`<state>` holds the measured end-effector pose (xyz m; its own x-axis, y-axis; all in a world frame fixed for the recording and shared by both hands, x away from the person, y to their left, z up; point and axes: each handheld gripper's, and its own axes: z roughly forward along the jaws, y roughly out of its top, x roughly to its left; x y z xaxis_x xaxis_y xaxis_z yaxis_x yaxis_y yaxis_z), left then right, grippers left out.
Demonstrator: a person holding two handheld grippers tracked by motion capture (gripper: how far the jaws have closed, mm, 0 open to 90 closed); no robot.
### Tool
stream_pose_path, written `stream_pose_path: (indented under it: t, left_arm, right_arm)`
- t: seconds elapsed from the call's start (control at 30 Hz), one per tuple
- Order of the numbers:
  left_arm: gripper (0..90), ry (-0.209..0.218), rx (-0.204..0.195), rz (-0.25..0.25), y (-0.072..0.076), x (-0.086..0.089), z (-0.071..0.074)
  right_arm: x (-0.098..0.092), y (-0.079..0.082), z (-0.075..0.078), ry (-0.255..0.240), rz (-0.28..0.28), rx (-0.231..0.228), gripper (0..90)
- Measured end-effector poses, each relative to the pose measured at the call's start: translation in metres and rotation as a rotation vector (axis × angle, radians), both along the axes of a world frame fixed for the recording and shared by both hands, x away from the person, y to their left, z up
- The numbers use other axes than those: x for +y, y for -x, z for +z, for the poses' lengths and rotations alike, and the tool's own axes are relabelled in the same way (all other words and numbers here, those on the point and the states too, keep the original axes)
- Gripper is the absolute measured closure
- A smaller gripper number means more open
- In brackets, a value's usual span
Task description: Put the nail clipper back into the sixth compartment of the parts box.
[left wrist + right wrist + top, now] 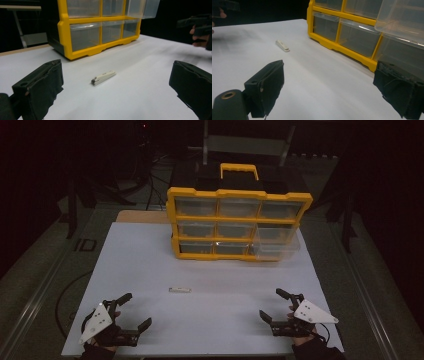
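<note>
High view: nail clipper (pixel 180 290) flat on white table (pixel 140 260), mid-front, well short of yellow drawer organizer (pixel 239 222) with lower right drawer (pixel 276 243) pulled out. Left gripper (pixel 134 310) and right gripper (pixel 269 304) at near corners, jaws spread wide, holding nothing, well apart from clipper.

I hold my left gripper (pixel 136 309) low at the near left of the table, its jaws spread wide and pointing forward and inward. My left hand (pixel 107 332) wraps its grip under the grey plate. My right gripper (pixel 272 304) sits at the near right, jaws equally wide apart and angled inward, with my right hand (pixel 300 327) behind it.
</note>
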<state>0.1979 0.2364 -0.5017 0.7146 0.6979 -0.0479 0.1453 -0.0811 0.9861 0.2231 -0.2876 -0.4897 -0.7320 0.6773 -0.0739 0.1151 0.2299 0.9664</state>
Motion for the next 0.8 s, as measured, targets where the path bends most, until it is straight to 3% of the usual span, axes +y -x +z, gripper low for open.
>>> stream_pose_path:
  t: [0.07,0.23,0.37,0.8]
  left_arm:
    - [0.3,0.023,0.018,-0.008,-0.001,0.000,0.007]
    - [0.3,0.001,0.009,-0.019,-0.004,-0.002,0.022]
    - [0.3,0.010,0.022,-0.030,-0.009,-0.003,0.034]
    - [0.3,-0.023,-0.012,-0.112,-0.029,0.001,0.073]
  right_arm:
    - [0.000,0.000,0.001,-0.002,0.000,-0.002,9.8]
    - [0.000,0.001,0.002,0.001,-0.001,-0.005,9.8]
    - [0.001,0.001,0.002,0.003,0.003,-0.008,9.8]
    - [0.004,0.003,0.005,0.003,0.026,-0.008,9.8]
